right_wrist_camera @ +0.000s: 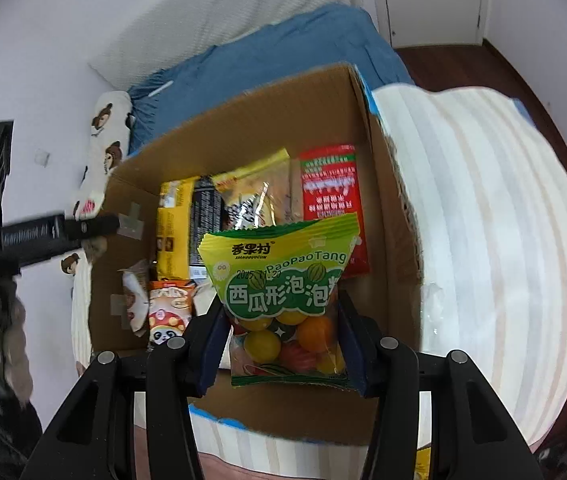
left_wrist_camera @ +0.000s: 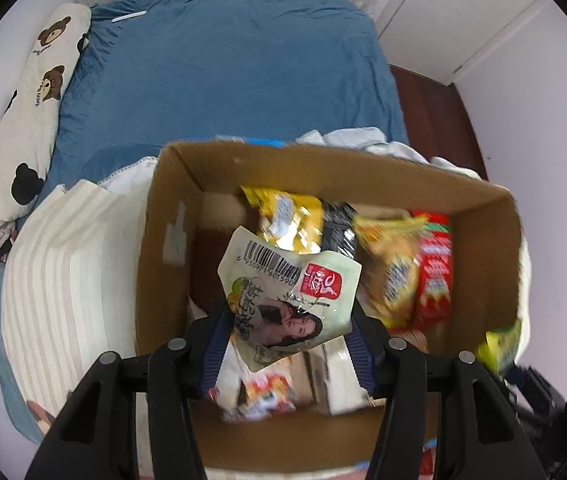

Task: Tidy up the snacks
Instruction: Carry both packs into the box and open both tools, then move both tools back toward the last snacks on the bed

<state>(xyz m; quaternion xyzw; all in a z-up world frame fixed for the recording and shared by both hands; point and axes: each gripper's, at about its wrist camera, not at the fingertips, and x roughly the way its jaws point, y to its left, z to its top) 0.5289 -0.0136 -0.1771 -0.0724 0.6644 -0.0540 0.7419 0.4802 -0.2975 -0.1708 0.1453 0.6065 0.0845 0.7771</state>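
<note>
Over the cardboard box [left_wrist_camera: 171, 208], glossy crinkled packets lie packed. The left tool [left_wrist_camera: 289, 320] grips a pale pouch [left_wrist_camera: 283, 292]. The right tool [right_wrist_camera: 283, 320] clamps a green candy bag [right_wrist_camera: 279, 276].

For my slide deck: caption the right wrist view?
Right tongs hold a green candy bag above a snack-filled cardboard box.

Each wrist camera sits behind its gripper's fingers and faces steeply downward, close above the cardboard box [left_wrist_camera: 171, 216]. Both views share the box interior, the blue bedspread [right_wrist_camera: 283, 40] beyond it and the bear-print pillow [left_wrist_camera: 31, 120].
</note>
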